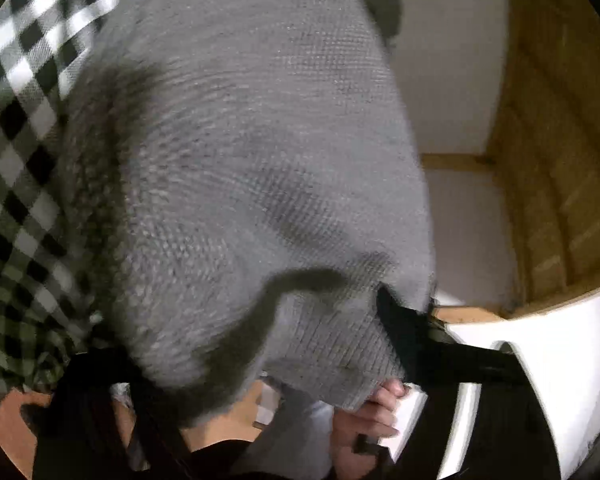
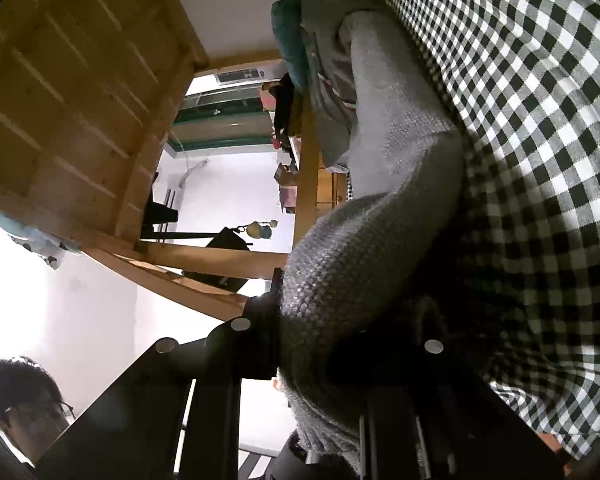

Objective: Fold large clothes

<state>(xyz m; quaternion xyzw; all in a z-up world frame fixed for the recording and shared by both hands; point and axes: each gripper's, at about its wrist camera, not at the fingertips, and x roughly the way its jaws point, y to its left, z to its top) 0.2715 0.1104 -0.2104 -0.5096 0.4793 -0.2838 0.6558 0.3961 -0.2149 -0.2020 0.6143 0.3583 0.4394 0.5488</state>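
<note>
A black-and-white checked bedspread (image 2: 540,128) covers the bed, and the grey knitted sweater (image 1: 240,168) hangs lifted above it, near its edge. The right gripper (image 2: 300,344) has its fingers clenched on a bunched fold of the knit. The left gripper (image 1: 256,364) has knit draped between its fingers; I cannot tell whether they pinch it.

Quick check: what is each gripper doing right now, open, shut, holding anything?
Left gripper: grey knit sweater drapes over its fingers; a grip cannot be told.
Right gripper: shut on the sweater's bunched knit.
</note>
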